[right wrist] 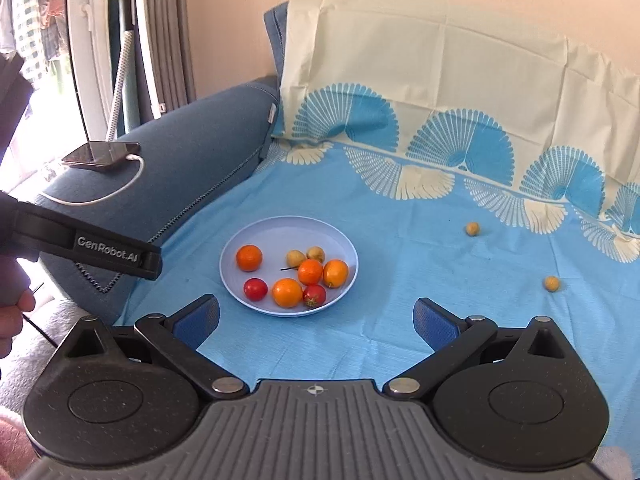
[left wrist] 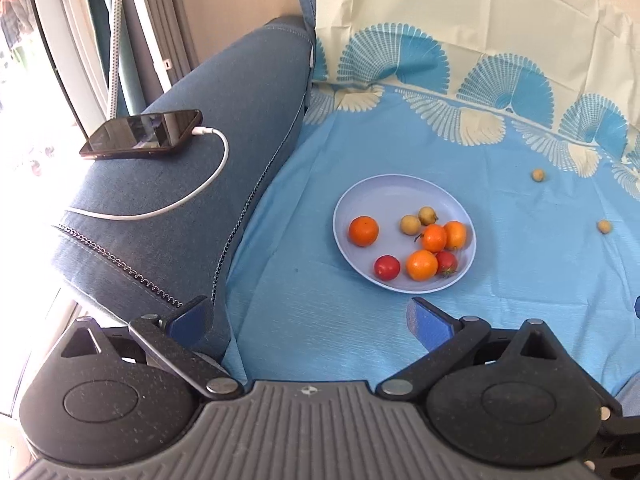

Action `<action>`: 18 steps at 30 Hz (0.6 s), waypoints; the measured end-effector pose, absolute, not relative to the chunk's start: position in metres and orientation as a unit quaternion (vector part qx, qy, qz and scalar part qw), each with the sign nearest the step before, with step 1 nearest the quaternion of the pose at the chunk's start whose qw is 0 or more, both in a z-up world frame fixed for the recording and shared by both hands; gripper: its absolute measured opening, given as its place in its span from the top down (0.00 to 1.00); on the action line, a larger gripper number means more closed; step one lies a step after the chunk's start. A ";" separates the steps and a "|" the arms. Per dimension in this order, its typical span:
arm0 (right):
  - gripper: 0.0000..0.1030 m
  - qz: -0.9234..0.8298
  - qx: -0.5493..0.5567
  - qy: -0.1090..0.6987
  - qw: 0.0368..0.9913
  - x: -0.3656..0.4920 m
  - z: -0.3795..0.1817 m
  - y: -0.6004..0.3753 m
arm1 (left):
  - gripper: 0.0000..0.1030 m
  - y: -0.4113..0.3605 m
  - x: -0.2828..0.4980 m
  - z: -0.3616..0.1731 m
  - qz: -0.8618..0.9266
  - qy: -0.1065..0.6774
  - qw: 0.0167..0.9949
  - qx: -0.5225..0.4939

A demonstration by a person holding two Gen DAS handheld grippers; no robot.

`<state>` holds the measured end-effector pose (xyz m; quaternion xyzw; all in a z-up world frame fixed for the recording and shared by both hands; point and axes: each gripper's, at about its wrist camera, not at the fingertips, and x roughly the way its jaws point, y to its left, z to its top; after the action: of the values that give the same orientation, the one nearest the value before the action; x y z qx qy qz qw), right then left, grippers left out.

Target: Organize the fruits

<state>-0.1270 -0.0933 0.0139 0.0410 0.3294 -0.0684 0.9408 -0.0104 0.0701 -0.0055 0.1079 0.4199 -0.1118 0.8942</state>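
Both grippers hang above a sofa seat covered w/ a light blue cloth (right wrist: 360, 340), neither touching anything. The left gripper (left wrist: 310, 318) has its fingers spread wide, nothing between them; same for the right gripper (right wrist: 316, 318), fingers fully apart and empty. In the right wrist view the left gripper shows as a black bar at the left edge, a hand (right wrist: 12, 312) below it. Fruit sits mostly on a pale blue plate (right wrist: 256, 232) in the middle of the cloth: one orange (right wrist: 249, 257) alone on the left side, three more oranges (right wrist: 310, 272) bunched toward the right, two red tomatoes, one (right wrist: 255, 289) at front left and one (right wrist: 314, 295) w/ a green stem at front right, plus two small yellowish fruits (right wrist: 295, 257) at the back. Two more small yellowish fruits lie loose on the cloth, well apart from the plate to the right: one (right wrist: 472, 228) nearer the fan-pattern border, one (right wrist: 551, 283) closer in. On the dark blue sofa arm (left wrist: 240, 120) lies a phone (left wrist: 142, 134) w/ a white cable (left wrist: 216, 172) plugged in.
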 end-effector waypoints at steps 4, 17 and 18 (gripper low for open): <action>0.01 -0.073 0.040 0.317 0.945 -0.141 0.020 -0.092 | 0.00 0.070 -0.024 0.001 -0.116 0.411 0.897 0.109; 0.01 -0.086 0.048 0.296 0.950 -0.161 0.030 -0.091 | 0.00 0.070 -0.039 0.014 -0.123 0.394 0.904 0.111; 0.01 -0.087 0.047 0.295 0.950 -0.161 0.030 -0.091 | 0.00 0.071 -0.039 0.015 -0.123 0.393 0.904 0.110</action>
<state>-0.1614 -0.0908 0.0300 0.0475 0.2952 -0.0866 0.9503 -0.0387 0.0707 0.0147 0.1099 0.3934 -0.1230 0.9045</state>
